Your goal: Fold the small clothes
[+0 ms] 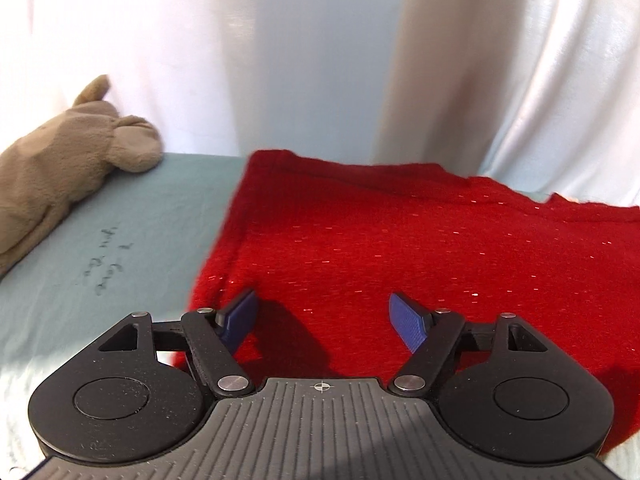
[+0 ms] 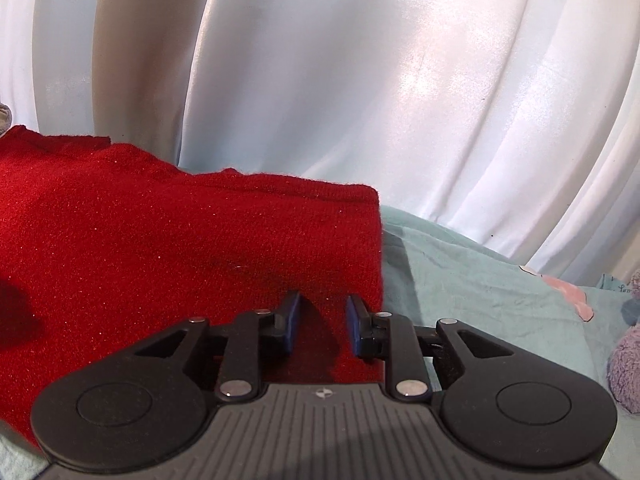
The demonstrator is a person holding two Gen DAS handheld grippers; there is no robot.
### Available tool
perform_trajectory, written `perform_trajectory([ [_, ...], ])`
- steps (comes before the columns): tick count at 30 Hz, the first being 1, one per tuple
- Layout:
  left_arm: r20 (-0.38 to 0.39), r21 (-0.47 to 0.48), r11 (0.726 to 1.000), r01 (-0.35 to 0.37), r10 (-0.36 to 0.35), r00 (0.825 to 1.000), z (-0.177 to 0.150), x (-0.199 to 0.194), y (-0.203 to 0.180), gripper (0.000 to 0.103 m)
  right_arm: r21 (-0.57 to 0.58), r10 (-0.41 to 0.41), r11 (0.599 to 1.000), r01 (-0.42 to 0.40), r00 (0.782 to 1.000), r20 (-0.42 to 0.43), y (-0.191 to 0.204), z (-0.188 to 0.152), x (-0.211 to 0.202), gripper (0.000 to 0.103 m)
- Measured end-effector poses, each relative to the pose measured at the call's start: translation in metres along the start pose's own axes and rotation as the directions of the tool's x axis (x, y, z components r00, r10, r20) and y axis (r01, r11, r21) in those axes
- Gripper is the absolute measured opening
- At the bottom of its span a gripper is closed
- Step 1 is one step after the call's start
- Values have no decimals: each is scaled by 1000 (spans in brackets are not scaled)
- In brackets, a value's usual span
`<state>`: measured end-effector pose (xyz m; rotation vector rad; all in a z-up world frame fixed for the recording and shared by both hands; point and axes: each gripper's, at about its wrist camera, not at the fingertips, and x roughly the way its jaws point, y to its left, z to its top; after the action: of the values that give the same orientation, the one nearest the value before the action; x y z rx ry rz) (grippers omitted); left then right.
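the white curtain [image 2: 360, 80] backs a pale green sheet [image 1: 132, 216] where the red knit garment [image 1: 380, 240] lies flat, long axis running side to side. left gripper [image 1: 322, 316], spread wide, hovers over its left end; right gripper [image 2: 322, 320], narrowly parted and holding nothing, sits nearer the right edge.

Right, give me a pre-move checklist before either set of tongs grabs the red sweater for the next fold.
1. Left tongs open wide enough to take an edge: ok.
2. Right tongs open: ok, though the gap is narrower.
3. Red sweater lying flat on the teal sheet: ok.
4. Right tongs near the sweater's side edge: ok.
5. Either tongs already touching the fabric: cannot tell.
6. Brown plush toy apart from the sweater: ok; it lies off to the left.
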<state>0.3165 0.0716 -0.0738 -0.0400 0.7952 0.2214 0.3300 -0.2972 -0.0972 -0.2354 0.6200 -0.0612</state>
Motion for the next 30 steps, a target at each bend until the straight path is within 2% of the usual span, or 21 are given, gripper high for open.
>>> perform_trajectory([
  [1, -4, -17, 998, -65, 65, 998, -1, -5, 9, 79, 8, -90, 996, 91, 996, -24, -3, 0, -2, 23],
  [2, -3, -39, 991, -131, 131, 991, -4, -12, 20, 79, 35, -144, 989, 146, 988, -49, -10, -1, -4, 27],
  [3, 13, -63, 984, -167, 168, 986, -9, -21, 30, 81, 109, -158, 980, 167, 984, -85, -24, -5, -11, 27],
  [4, 27, -93, 982, -165, 168, 985, -15, -32, 40, 89, 172, -133, 974, 148, 986, -99, -35, -9, -19, 27],
  [6, 18, -163, 982, -96, 100, 995, -30, -51, 55, 97, 273, -35, 960, 61, 995, -97, -51, -23, -45, 27],
  [8, -25, -209, 978, -14, 9, 1000, -48, -63, 63, 97, 273, -5, 961, 33, 995, -101, -49, -37, -70, 27],
  [11, -103, -244, 968, 48, -75, 992, -76, -71, 61, 97, 256, 60, 966, -30, 992, -109, -36, -55, -102, 28],
  [16, -160, -255, 962, 96, -140, 977, -92, -70, 51, 97, 312, 166, 943, -117, 977, -136, -23, -64, -119, 37],
  [20, -97, -381, 904, 192, -246, 964, -85, -71, 66, 97, 324, 203, 934, -151, 970, -133, -14, -60, -124, 47],
  [22, -72, -426, 878, 221, -276, 959, -83, -70, 72, 97, 314, 203, 936, -158, 972, -118, -9, -60, -129, 51],
  [26, -59, -465, 847, 258, -320, 946, -80, -63, 80, 97, 308, 221, 936, -174, 967, -126, -3, -64, -131, 53],
  [30, -53, -500, 818, 285, -357, 933, -70, -39, 90, 97, 305, 224, 936, -175, 966, -133, -1, -67, -131, 54],
])
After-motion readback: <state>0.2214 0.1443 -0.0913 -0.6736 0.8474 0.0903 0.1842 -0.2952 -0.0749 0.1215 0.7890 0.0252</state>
